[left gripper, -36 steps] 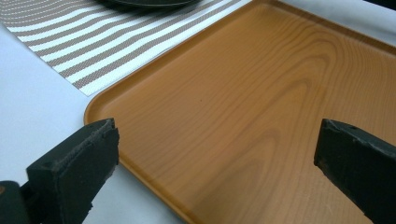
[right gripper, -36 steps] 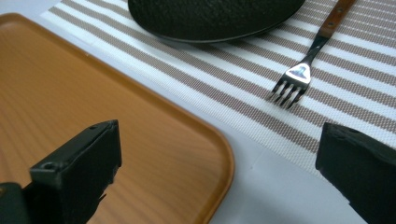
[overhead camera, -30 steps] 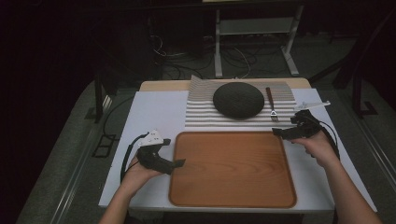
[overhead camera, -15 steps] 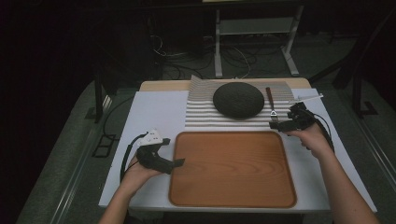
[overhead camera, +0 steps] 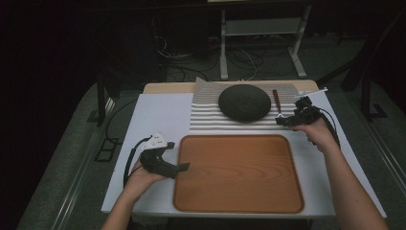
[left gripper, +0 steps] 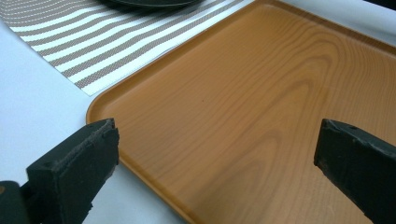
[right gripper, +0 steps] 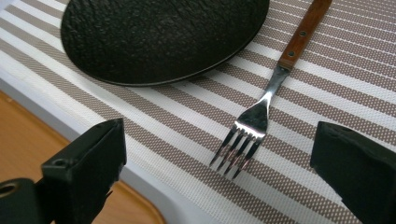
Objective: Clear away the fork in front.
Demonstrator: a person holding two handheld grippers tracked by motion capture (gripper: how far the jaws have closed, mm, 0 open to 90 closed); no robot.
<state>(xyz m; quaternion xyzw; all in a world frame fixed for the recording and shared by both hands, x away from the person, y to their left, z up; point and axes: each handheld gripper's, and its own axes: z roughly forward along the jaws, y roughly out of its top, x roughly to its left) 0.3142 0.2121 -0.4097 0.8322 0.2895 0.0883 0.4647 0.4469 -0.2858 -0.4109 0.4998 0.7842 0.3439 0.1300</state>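
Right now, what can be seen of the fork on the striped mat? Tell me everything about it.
The fork with a brown wooden handle and shiny metal head lies flat on the brown-and-white striped placemat, just beside the black textured round plate without touching it. Two small rivets show in the handle. It has four tines, which point toward the right gripper, whose open fingers sit short of it. Nothing grips it.

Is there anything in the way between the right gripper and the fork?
Nothing visible is. The right gripper is open, and the fork lies bare on the striped placemat, its tines toward the gripper. The dark plate sits off to one side, apart from the fork, not between the two.
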